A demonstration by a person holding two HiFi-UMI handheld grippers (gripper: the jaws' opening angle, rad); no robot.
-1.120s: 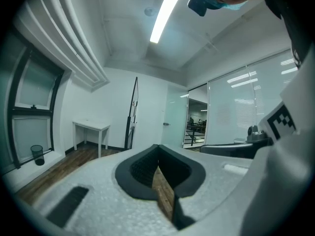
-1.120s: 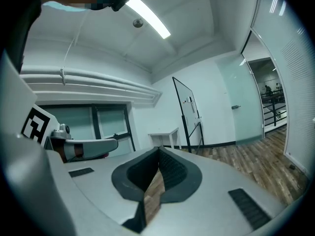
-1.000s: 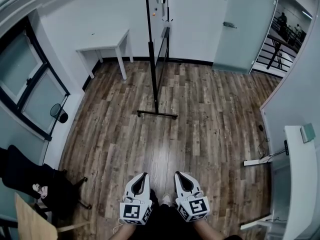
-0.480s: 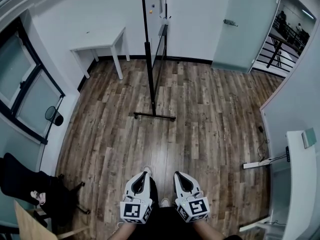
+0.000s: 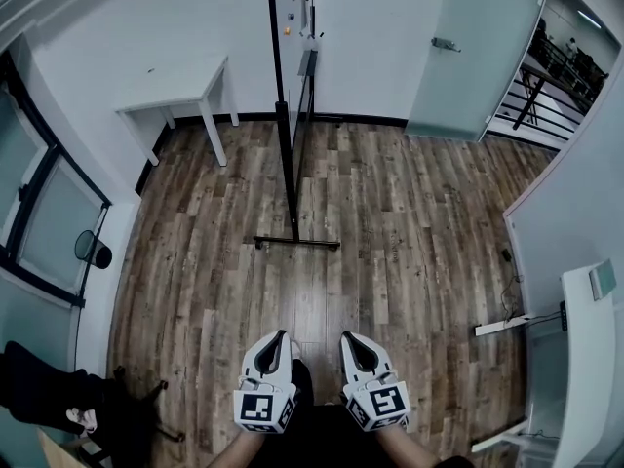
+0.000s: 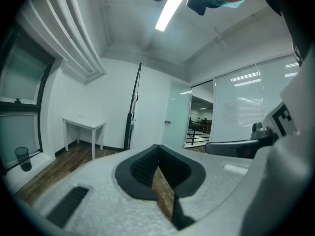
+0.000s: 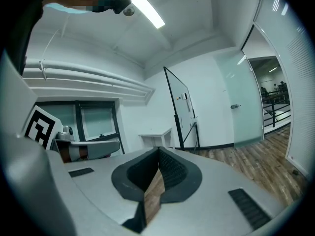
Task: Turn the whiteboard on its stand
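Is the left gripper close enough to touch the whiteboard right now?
Probably not yet. The left gripper is shut and empty, with open wood floor between it and the whiteboard. Nothing blocks the walk there.

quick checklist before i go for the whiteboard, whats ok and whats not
1. Tongs free: ok. Both the left tongs and the right tongs hold nothing.
2. Tongs open for a grip: not ok. Both are shut.
3. Within reach of the whiteboard: not ok. Both tongs are well short of its stand foot.
4. Path: ok. Only bare floor lies between the tongs and the stand foot.
5. Swing room: cannot tell. The white table stands off to the board's left.
6. Board locked or free to turn: cannot tell.
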